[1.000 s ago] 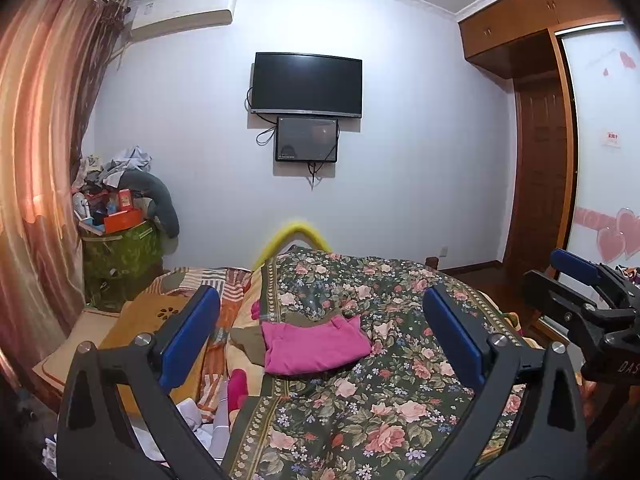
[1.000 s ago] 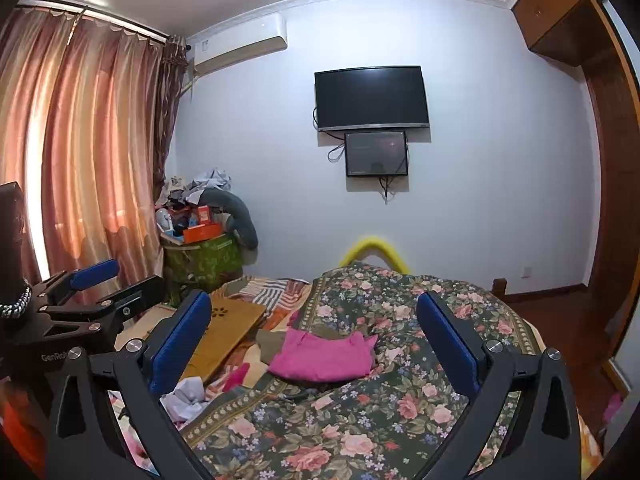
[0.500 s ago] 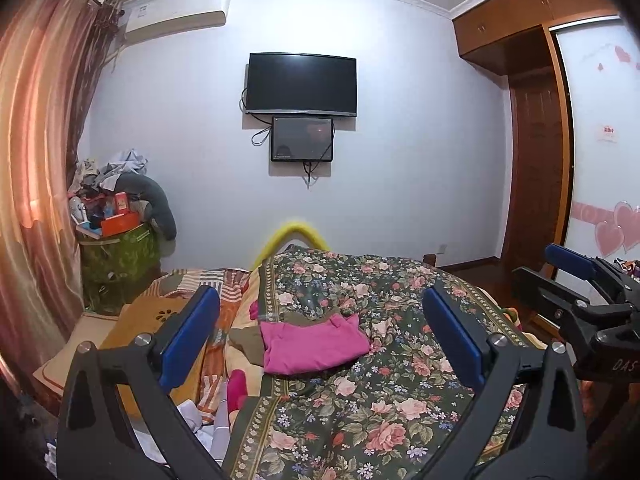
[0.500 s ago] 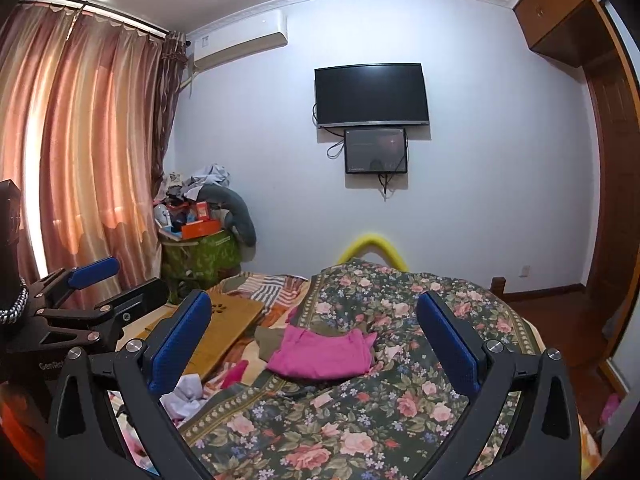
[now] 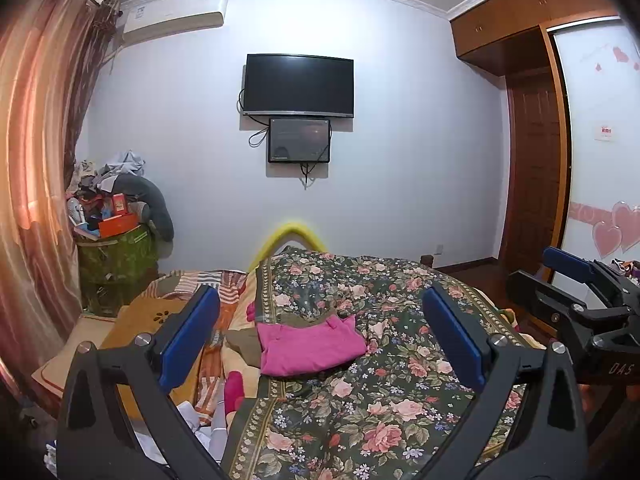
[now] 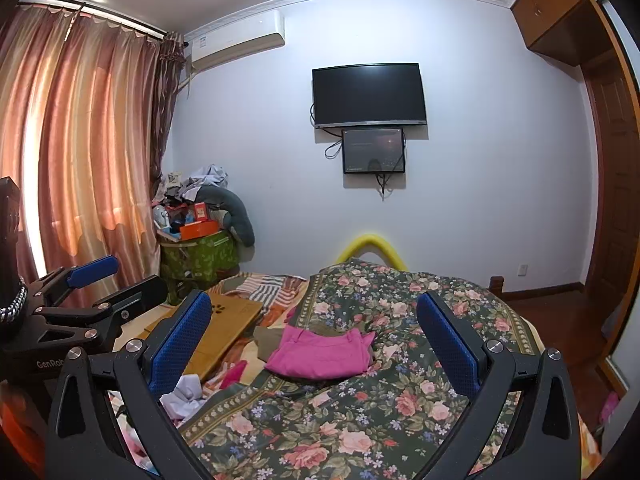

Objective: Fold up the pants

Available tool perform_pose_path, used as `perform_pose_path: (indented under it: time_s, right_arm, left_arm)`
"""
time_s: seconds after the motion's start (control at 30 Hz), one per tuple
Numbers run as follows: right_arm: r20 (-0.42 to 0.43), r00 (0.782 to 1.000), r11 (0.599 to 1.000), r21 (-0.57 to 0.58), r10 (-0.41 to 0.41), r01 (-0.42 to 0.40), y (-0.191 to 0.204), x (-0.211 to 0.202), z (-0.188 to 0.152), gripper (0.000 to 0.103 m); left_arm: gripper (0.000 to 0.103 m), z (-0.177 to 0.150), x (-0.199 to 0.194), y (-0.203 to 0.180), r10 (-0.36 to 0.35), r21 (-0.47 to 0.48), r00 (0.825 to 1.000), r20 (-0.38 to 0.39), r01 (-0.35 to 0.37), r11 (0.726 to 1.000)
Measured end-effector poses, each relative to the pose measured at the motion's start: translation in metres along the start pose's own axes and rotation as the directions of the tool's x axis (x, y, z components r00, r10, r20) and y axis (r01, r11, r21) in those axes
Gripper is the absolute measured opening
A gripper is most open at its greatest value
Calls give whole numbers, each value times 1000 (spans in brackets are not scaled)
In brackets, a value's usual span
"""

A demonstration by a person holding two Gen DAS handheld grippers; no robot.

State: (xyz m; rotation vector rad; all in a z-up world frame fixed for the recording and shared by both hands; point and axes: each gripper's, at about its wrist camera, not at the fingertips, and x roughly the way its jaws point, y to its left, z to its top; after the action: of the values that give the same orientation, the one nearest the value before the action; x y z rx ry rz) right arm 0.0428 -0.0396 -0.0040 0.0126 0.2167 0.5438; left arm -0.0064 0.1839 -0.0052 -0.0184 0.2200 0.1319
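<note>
Folded pink pants (image 5: pixel 310 346) lie on the floral bedspread (image 5: pixel 380 400), on top of an olive-brown garment (image 5: pixel 240 344). They also show in the right wrist view (image 6: pixel 320 354). My left gripper (image 5: pixel 320 336) is open and empty, held above the bed, well short of the pants. My right gripper (image 6: pixel 314 338) is open and empty too, at a similar height. Each gripper shows at the edge of the other's view: the right one (image 5: pixel 580 292) and the left one (image 6: pixel 80 300).
A brown board (image 6: pixel 216 332) and striped bedding (image 6: pixel 264 288) lie left of the bedspread. A cluttered green box (image 6: pixel 200 256) stands by the curtains (image 6: pixel 80 160). A TV (image 6: pixel 368 94) hangs on the far wall. A wooden wardrobe (image 5: pixel 532 152) stands at right.
Both grippers have drifted slightly; the scene shifts a little in each view. The pants have not moved and both grippers stay open.
</note>
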Motion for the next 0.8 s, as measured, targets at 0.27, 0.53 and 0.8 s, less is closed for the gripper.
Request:
perform_pose_path:
  time_s: [0.27,0.53,0.8]
  right_arm:
    - [1,1000,1000,5,2,-2,0,0,0,102]
    - [2,1000,1000,5,-1,1,-1,0,0,102]
    - [2,1000,1000,7,-4,4,-1,-1,1,102]
  left_arm:
    - [103,2,1,-1,-13,4,1000,4,13,1000]
    - [103,2,2,-3,-18,6,1000,-2,18,1000]
    - [103,1,5,-3,-30,3,999,-14,30,1000]
